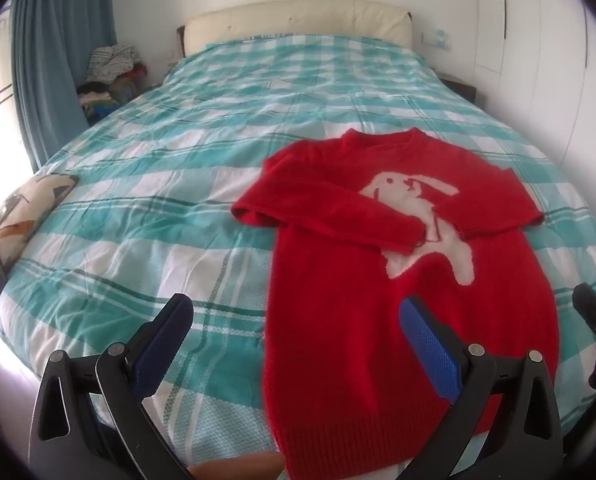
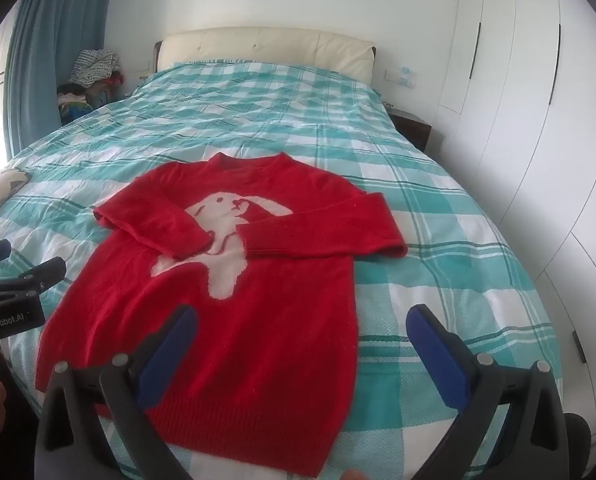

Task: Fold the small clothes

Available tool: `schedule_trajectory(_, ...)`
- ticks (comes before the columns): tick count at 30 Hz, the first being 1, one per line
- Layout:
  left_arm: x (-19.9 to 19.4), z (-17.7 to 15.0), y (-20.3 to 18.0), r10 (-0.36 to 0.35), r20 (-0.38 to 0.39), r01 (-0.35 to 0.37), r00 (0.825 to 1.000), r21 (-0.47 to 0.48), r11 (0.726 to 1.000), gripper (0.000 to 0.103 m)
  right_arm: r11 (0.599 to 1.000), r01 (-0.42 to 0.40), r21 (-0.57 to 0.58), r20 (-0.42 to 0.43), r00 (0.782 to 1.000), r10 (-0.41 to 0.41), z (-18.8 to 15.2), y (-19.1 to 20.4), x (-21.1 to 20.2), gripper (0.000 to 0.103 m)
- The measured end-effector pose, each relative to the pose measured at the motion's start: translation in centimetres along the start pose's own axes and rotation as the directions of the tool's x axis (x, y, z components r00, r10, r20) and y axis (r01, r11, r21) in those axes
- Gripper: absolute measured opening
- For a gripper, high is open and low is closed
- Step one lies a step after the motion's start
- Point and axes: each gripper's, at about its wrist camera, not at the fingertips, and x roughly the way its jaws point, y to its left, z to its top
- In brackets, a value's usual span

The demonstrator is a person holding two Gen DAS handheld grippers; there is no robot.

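Right wrist: both sleeves crossed on red sweater (image 2: 217,320), fingers (image 2: 169,344) wide, empty; advise gripping hem corners evenly, folding toward collar.

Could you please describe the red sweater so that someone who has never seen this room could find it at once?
Start at the large bed with the teal and white checked cover. The red sweater lies flat near its foot end, both sleeves folded across the chest. Its white rabbit motif makes it unmistakable.
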Motion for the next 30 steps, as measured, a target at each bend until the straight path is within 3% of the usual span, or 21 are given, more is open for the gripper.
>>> schedule_trajectory(1,0.4,0.1,0.2,-0.013,-0.055,0.013,0.998,-0.008,1.000,0.103,1.000,0.000,-0.011,-0.006,1.000,0.000,-0.1,0.2,0.1,0.103)
schedule_trajectory(5,1.3,-0.2,1.4,-0.019,-0.065,0.018,0.998,-0.023,1.000,0.103,0.999,0.014,-0.031,-0.023,1.000,-0.015,0.0,2.0,0.5,0.103)
schedule_trajectory(7,1.2,-0.2,1.5,-0.010,-0.060,0.009,0.998,-0.023,1.000,0.103,1.000,-0.017,0.003,-0.013,1.000,0.017,0.0,1.2,0.4,0.103)
schedule_trajectory(30,1.1,-0.4,1.7,0.011,-0.057,-0.011,0.998,-0.005,1.000,0.103,0.999,-0.027,-0.029,-0.028,0.999,0.026,-0.4,3.4,0.7,0.103)
